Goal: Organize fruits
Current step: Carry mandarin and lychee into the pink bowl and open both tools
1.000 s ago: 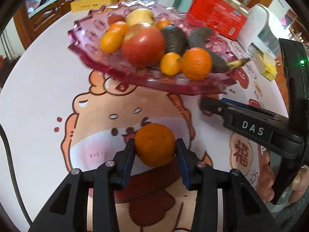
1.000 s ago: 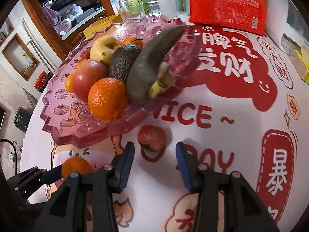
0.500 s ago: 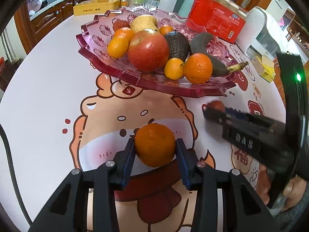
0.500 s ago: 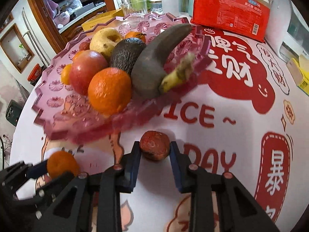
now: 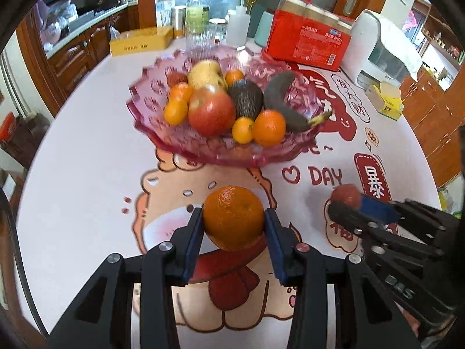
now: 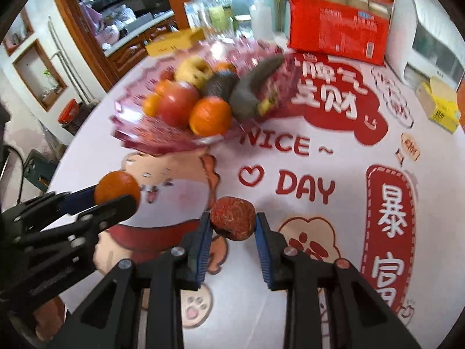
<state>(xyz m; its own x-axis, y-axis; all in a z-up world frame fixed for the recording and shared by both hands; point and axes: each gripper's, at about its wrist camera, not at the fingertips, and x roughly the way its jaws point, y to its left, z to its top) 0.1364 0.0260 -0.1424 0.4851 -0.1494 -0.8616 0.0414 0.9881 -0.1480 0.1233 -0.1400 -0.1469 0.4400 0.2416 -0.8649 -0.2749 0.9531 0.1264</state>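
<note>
My left gripper is shut on an orange tangerine and holds it above the printed tablecloth. My right gripper is shut on a small rough red fruit, also off the table. Each gripper shows in the other's view: the right one at the right with the red fruit, the left one at the left with the tangerine. Beyond both stands a pink glass fruit bowl holding an apple, oranges, an avocado, a dark banana and a pear.
At the table's far side stand a red package, a yellow box, bottles and a glass. A white appliance and a small yellow carton sit at the right. Wooden cabinets lie beyond the table's edge.
My right gripper closed on the red fruit and lifted it off the table. My left gripper rose with the tangerine. The bowl now looks farther away in both views.
</note>
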